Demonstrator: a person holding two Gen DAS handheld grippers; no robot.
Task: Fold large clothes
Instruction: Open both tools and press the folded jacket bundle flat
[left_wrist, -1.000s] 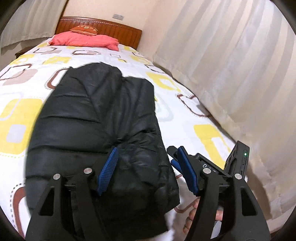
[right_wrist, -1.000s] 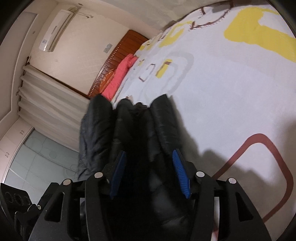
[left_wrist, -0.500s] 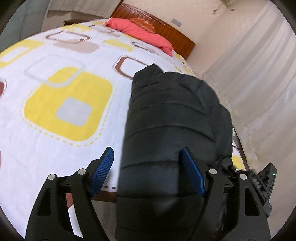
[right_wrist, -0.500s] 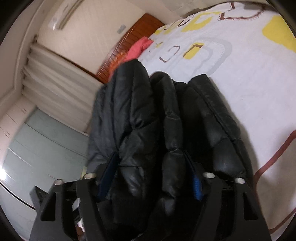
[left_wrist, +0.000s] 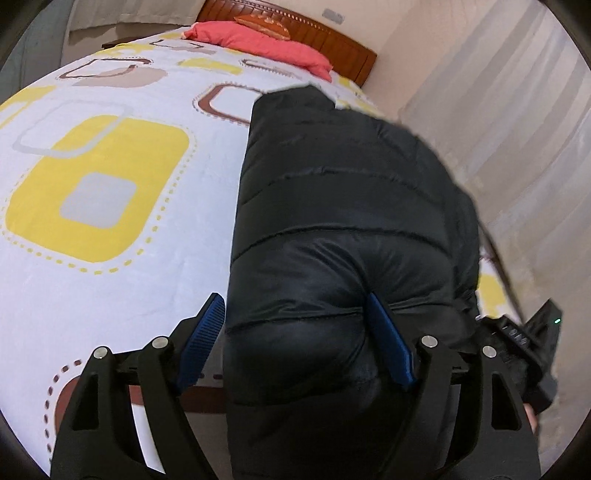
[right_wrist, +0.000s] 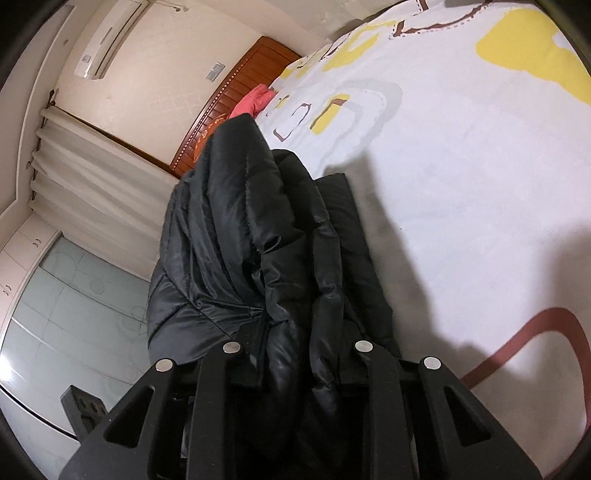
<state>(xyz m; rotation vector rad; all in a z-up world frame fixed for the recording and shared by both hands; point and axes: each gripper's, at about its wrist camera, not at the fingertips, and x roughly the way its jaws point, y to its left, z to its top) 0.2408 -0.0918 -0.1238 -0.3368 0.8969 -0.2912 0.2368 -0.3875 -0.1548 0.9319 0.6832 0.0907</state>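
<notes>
Black quilted puffer jacket (left_wrist: 340, 229) lies folded near the edge of the bed's white sheet (left_wrist: 110, 258) with yellow and brown squares. Left hand-held gripper (left_wrist: 295, 339) straddles its near end, blue pads spread wide. Right hand-held gripper (right_wrist: 295, 354), its jaws just having closed, is clenched on the jacket's bunched layers.

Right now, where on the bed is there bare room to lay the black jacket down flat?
The bedspread is bare from the black jacket across to the bed's far side, and up to the red pillow at the headboard. It is crowded by the curtain, where the left gripper and right gripper meet the jacket.
</notes>
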